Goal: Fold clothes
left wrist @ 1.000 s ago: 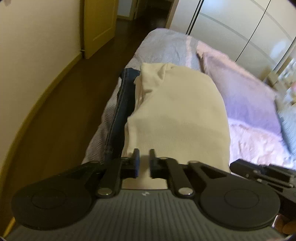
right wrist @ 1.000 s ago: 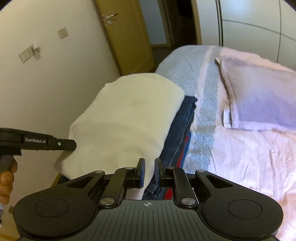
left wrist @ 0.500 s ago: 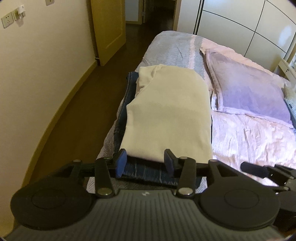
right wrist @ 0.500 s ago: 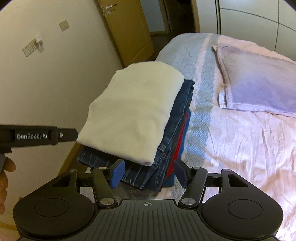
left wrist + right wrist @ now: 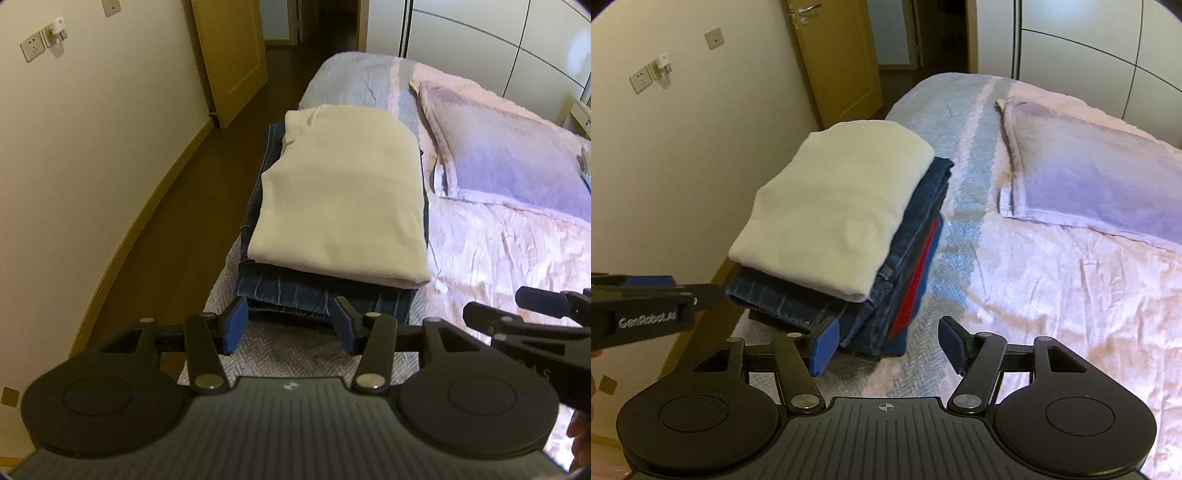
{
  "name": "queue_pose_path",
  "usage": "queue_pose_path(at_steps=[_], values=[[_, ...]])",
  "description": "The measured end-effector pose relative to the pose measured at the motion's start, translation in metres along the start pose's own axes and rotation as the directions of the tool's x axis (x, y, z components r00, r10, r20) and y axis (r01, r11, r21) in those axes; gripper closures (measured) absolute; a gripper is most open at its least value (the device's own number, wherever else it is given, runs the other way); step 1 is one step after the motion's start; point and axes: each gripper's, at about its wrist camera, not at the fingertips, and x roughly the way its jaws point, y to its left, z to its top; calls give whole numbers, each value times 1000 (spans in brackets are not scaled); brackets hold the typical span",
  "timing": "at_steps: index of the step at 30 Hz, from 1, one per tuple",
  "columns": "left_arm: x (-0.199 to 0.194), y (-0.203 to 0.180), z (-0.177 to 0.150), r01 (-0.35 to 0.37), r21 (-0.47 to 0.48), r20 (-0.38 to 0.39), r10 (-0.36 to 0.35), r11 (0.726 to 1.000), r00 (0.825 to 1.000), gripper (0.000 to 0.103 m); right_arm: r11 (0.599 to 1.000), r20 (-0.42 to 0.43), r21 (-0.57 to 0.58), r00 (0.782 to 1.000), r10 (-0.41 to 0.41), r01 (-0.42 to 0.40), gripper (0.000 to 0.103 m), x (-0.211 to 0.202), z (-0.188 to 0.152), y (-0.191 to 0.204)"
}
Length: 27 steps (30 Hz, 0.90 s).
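The bed (image 5: 491, 258) fills most of both views, its pink sheet rumpled on the right and a herringbone blanket (image 5: 960, 177) running along its left edge. A lavender pillow (image 5: 1089, 177) lies at the far right. On the blanket, at the bed's left edge, sits the stack of clothes: a cream top (image 5: 343, 206) folded flat on top, folded jeans (image 5: 317, 295) under it, and beneath those a blue garment with a red stripe (image 5: 916, 280), seen only from the right wrist camera.

Judging by this, the folding looks largely done: three pieces are squared and piled, and no loose garment shows on the bed, though the near part of the bed is hidden behind the tools.

The left tongs (image 5: 290, 325) stand wide apart and empty, just short of the stack's near edge. The right tongs (image 5: 888, 345) are likewise spread wide with nothing in them, near the stack's near right corner.

The side of the left tool reads "GenRobot.AI" (image 5: 646, 321) in white letters.
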Motion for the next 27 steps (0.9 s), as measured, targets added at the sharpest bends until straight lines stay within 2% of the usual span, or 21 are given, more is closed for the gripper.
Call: queue_pose_path(at_steps=[6, 11, 14, 27], values=[[-7, -11, -6, -51, -51, 17, 52, 997, 998, 56, 999, 38, -34, 999, -28, 30, 40, -5, 4, -11], [-14, -26, -13, -85, -125, 10, 87, 988, 996, 56, 997, 41, -64, 998, 43, -40, 40, -12, 9, -27], [-25, -42, -18, -101, -175, 8, 104, 979, 995, 56, 990, 29, -121, 997, 76, -72, 40, -18, 8, -38], [-70, -137, -45, -190, -289, -15, 194, 938, 981, 56, 947, -40, -247, 979, 201, -205, 40, -49, 6, -113]])
